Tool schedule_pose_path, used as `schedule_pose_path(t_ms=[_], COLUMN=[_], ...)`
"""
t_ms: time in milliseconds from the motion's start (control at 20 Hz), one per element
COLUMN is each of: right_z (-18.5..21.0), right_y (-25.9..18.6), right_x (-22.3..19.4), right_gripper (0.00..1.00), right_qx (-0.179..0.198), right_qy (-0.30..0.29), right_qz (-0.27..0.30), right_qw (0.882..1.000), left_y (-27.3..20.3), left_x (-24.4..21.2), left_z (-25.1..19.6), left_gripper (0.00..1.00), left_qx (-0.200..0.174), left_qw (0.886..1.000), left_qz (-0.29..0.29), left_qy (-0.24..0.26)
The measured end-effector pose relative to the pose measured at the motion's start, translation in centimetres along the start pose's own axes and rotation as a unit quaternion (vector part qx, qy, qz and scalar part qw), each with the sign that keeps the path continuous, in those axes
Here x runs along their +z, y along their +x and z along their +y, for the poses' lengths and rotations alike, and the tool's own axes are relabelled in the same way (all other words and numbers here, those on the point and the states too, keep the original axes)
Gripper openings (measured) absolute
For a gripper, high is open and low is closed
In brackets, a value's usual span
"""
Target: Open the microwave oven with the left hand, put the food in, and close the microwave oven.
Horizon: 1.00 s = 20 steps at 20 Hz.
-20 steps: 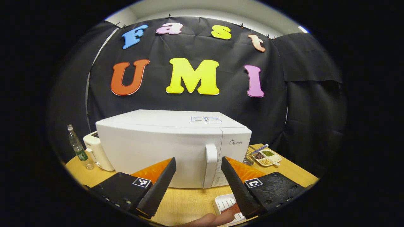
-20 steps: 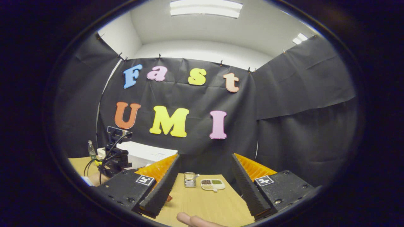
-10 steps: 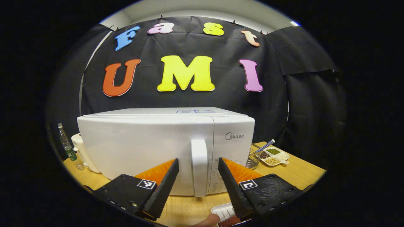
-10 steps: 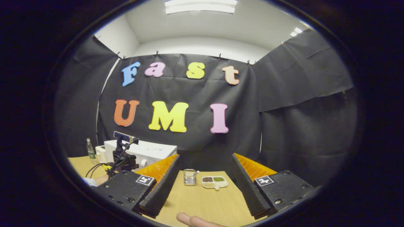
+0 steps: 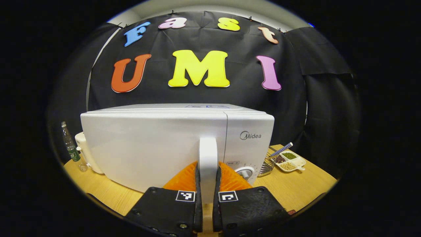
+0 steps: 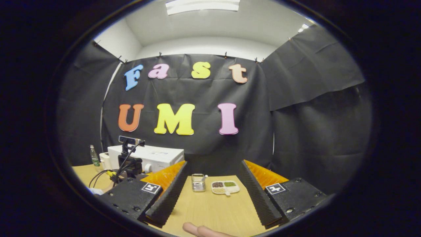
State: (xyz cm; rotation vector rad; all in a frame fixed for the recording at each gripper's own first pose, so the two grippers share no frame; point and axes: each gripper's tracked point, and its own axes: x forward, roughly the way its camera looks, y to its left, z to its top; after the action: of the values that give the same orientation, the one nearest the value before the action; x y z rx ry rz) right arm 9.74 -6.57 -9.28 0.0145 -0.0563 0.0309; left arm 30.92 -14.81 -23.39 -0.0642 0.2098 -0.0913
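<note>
- Gripping the white microwave oven (image 5: 158, 144)'s upright white door handle (image 5: 208, 164), the left tool (image 5: 206, 197) is clenched.
- Door shut; opening, loading food, closing remain.
- Right tool (image 6: 212, 194) gapes empty, right of the microwave.

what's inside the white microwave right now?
Cannot tell: the white microwave oven has its door closed, and the door panel is opaque white, hiding the cavity. The left gripper is clamped on the white vertical door handle.

You face a black cloth wall (image 6: 250, 131) rising behind the light wooden desk (image 6: 213, 214); above it, a white ceiling with a bright strip light (image 6: 202, 5).
</note>
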Motion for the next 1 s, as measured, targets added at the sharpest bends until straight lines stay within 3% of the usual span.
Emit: schedule_pose_path(t_ms=[200, 400, 550, 600, 650, 700, 1000], right_z=[-1.0, -0.9, -0.1, 0.3, 0.7, 1.0, 2.5], right_y=[-0.7, -1.0, -1.2, -1.4, -1.5, -1.7, -3.7], right_x=[-0.5, -0.8, -1.2, -1.3, -1.5, -1.7, -2.0], right_gripper=[1.0, 1.0, 1.0, 0.96, 1.0, 0.96, 0.96], right_qx=[-0.009, -0.008, -0.002, 0.001, 0.004, 0.006, 0.005], right_qy=[-0.002, -0.012, -0.015, -0.013, -0.012, -0.012, -0.015], right_qz=[0.007, 0.015, 0.026, 0.029, 0.034, 0.036, 0.046], right_qw=[1.0, 1.0, 1.0, 0.999, 0.999, 0.999, 0.999], left_y=[-0.2, -1.9, -4.5, -5.5, -6.5, -7.5, -13.4], left_x=[-0.4, -0.6, -1.1, -1.1, -1.3, -1.2, -2.3], left_z=[0.1, 0.2, 0.4, 0.6, 0.9, 1.4, 3.9], left_gripper=[0.12, 0.11, 0.12, 0.12, 0.11, 0.12, 0.12], left_qx=[-0.007, -0.023, -0.048, -0.054, -0.058, -0.06, -0.084], left_qw=[1.0, 1.0, 0.999, 0.998, 0.998, 0.998, 0.996], left_qz=[0.012, 0.001, 0.011, 0.008, 0.009, 0.003, -0.003], left_qy=[-0.015, 0.015, -0.01, -0.011, -0.008, -0.006, -0.003])
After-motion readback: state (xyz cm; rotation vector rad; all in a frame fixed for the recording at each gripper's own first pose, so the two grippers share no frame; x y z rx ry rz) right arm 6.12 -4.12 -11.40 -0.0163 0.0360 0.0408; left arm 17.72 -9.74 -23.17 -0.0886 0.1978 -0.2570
